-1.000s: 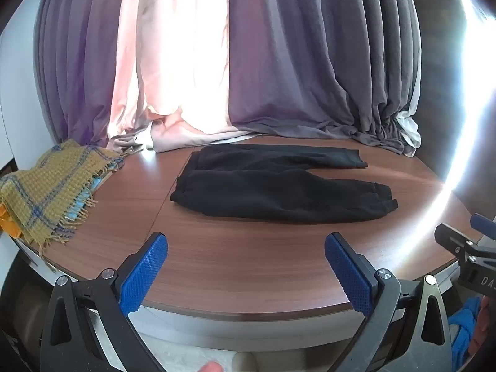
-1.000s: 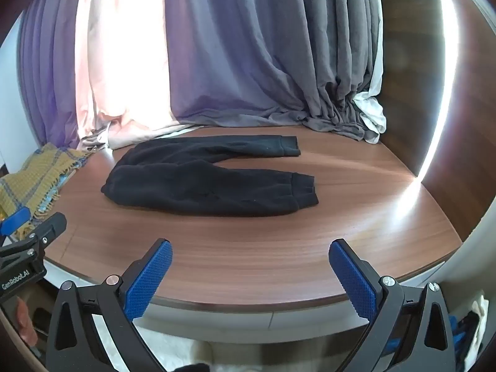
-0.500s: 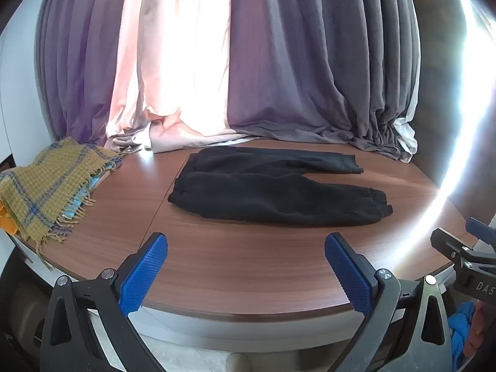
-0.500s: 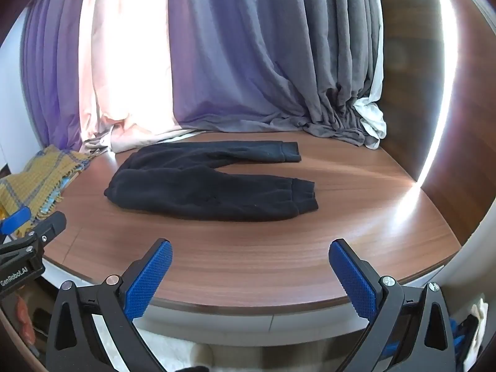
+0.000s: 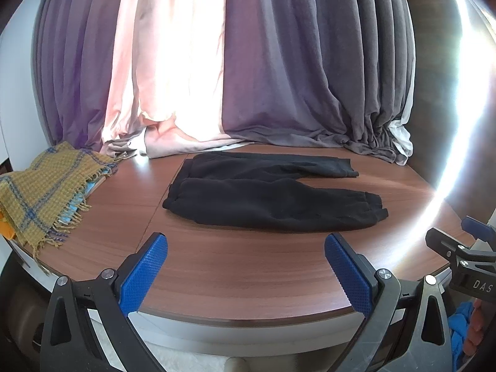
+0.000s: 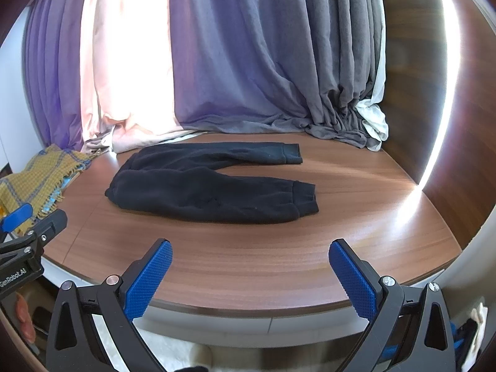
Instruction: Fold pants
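Observation:
Black pants lie flat on the brown wooden table, waistband to the left, both legs pointing right with a gap between the cuffs. They also show in the right wrist view. My left gripper is open and empty, hovering over the table's front edge, well short of the pants. My right gripper is open and empty, also at the front edge. The right gripper's tip shows at the right of the left wrist view; the left gripper's tip shows at the left of the right wrist view.
A yellow plaid scarf lies on the table's left edge. Purple, pink and grey curtains hang behind and pool on the table's back edge. A dark wooden wall stands at the right.
Both grippers have tilted or risen slightly, so the pants sit a little lower in view. The pants have not moved. Both grippers stay open.

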`<state>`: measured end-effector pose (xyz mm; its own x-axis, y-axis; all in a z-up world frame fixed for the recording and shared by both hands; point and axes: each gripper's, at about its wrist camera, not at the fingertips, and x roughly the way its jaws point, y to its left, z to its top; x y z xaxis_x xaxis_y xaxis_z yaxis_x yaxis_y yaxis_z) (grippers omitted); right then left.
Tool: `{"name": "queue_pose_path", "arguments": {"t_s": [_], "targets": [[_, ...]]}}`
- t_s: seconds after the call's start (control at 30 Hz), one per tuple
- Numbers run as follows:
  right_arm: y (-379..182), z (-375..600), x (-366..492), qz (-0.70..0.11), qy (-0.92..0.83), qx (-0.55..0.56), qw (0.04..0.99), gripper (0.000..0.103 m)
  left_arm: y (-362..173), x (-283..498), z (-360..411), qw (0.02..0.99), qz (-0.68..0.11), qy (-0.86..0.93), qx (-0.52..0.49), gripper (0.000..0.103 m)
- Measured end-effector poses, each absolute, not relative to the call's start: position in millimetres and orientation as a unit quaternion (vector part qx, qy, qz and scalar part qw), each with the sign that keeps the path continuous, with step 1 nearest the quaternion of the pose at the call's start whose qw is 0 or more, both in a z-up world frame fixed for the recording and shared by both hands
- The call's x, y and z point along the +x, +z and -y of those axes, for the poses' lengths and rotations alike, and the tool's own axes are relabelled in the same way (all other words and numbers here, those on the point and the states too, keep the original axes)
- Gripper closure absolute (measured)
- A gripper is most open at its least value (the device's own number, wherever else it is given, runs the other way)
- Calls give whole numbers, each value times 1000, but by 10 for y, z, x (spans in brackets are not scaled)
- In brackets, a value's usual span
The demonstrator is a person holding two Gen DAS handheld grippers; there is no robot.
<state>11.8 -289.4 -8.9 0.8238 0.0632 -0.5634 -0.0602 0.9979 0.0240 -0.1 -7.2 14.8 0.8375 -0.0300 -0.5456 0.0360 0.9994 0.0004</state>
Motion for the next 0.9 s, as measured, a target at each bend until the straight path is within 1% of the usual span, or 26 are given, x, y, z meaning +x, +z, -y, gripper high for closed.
{"name": "queue_pose_path", "arguments": {"t_s": [0.9], "targets": [[-76, 2904, 218, -293, 29, 1, 956, 1, 174, 117, 147, 963, -270, -16, 8, 0]]}}
